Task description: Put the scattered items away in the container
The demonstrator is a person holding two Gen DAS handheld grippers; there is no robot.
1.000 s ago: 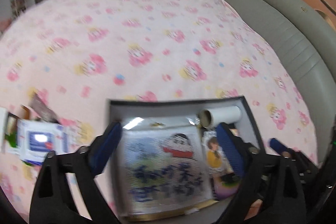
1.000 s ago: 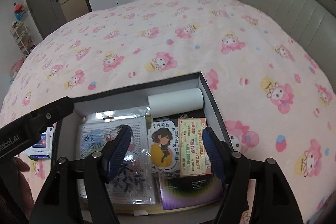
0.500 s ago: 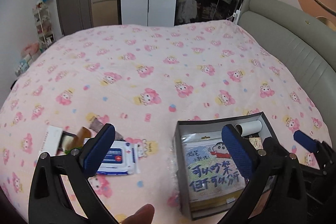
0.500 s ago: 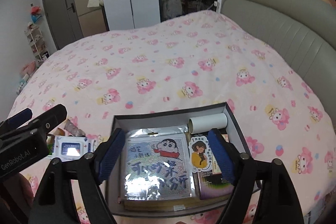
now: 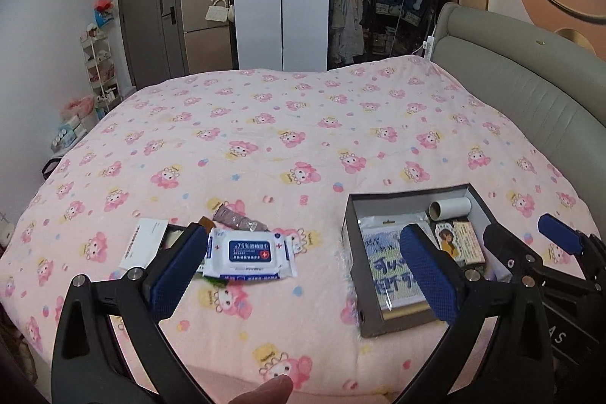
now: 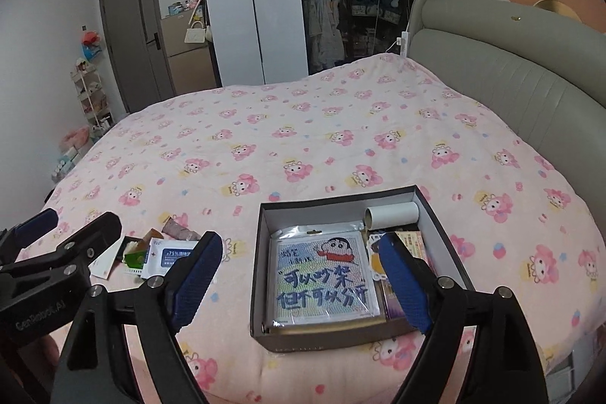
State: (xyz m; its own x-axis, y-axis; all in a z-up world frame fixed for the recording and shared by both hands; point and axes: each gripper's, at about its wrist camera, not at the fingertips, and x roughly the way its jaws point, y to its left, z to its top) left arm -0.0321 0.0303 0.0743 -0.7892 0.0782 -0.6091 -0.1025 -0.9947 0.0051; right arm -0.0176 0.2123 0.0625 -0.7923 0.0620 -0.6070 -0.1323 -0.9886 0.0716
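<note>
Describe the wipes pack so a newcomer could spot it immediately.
On the pink cartoon-print bedspread, look left of the dark open box to the small heap of loose items. The wipes pack is the white soft packet with a blue label, lying frontmost.
</note>
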